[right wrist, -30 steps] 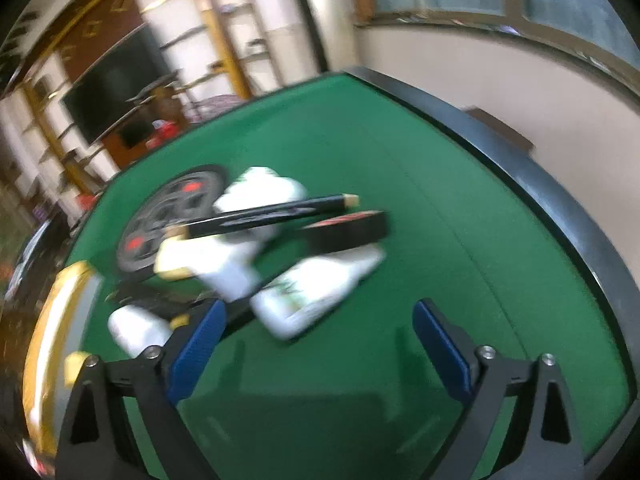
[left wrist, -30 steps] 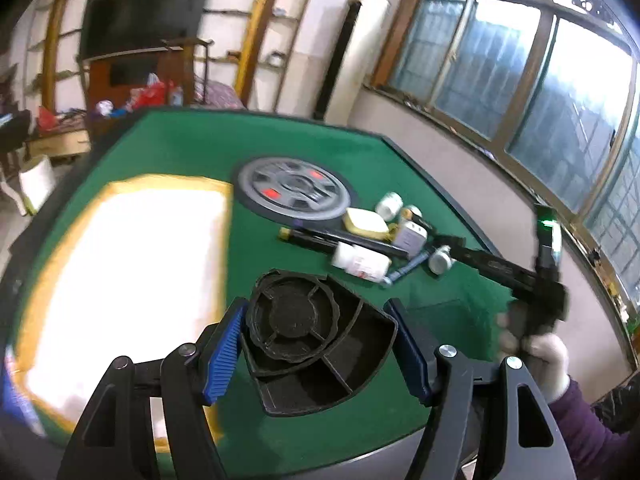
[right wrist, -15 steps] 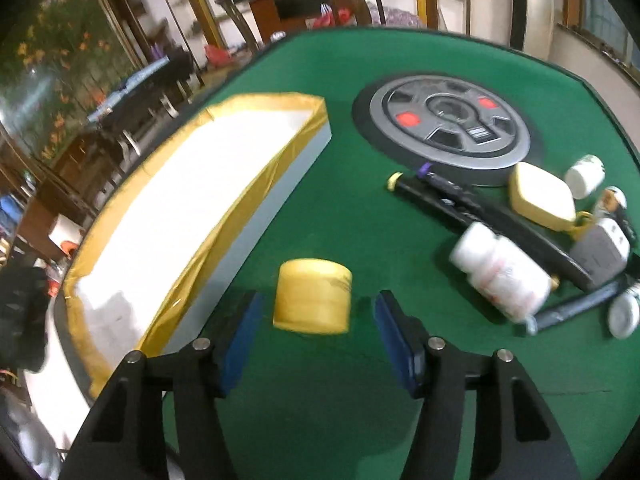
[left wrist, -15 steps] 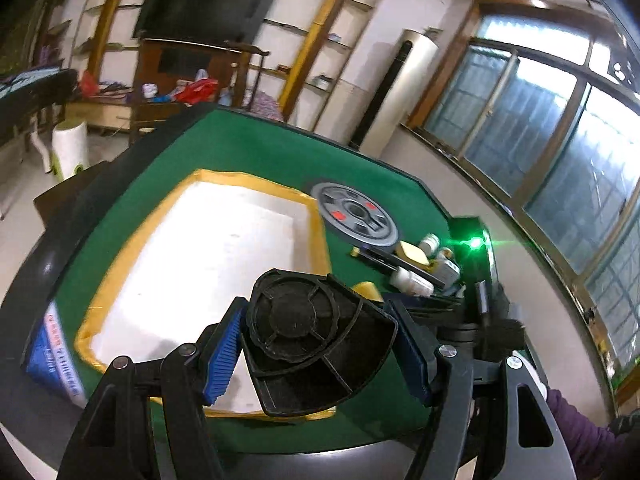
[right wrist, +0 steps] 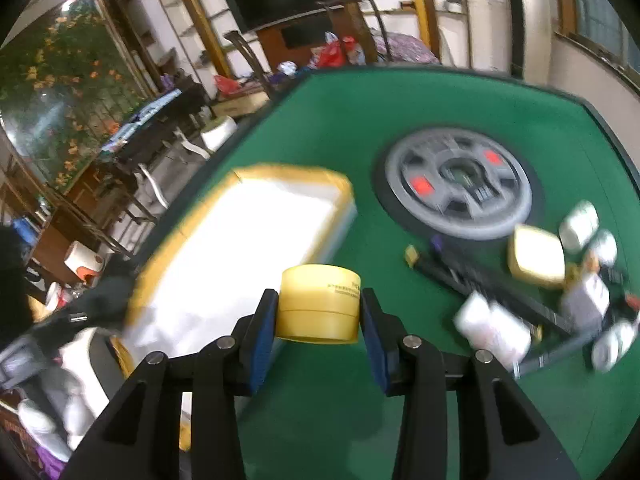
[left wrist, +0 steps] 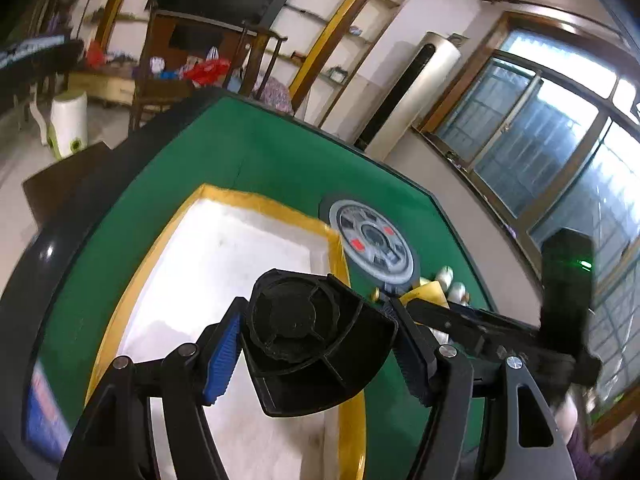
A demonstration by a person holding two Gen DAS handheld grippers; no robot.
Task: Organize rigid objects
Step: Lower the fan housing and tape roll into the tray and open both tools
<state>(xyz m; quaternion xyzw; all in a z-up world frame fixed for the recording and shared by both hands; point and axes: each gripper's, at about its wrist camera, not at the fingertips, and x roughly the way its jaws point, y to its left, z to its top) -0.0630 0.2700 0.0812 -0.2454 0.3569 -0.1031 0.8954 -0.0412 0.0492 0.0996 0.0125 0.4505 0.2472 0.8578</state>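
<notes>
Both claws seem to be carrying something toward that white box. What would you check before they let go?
1. Right gripper clamped on the round yellow plastic jar: ok.
2. Left gripper gripping the black fan-shaped plastic divider tray: ok, held between both pads.
3. White foam box with yellow-taped rim has open floor: ok.
4. Tray over the box: ok, judging by the left wrist view.
5. Jar over the box: not ok, it looks beside the rim.
6. Height above the box: cannot tell.

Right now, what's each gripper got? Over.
Left gripper shut on black fan-shaped holder. Right gripper shut on yellow jar. White tray unobstructed.
</notes>
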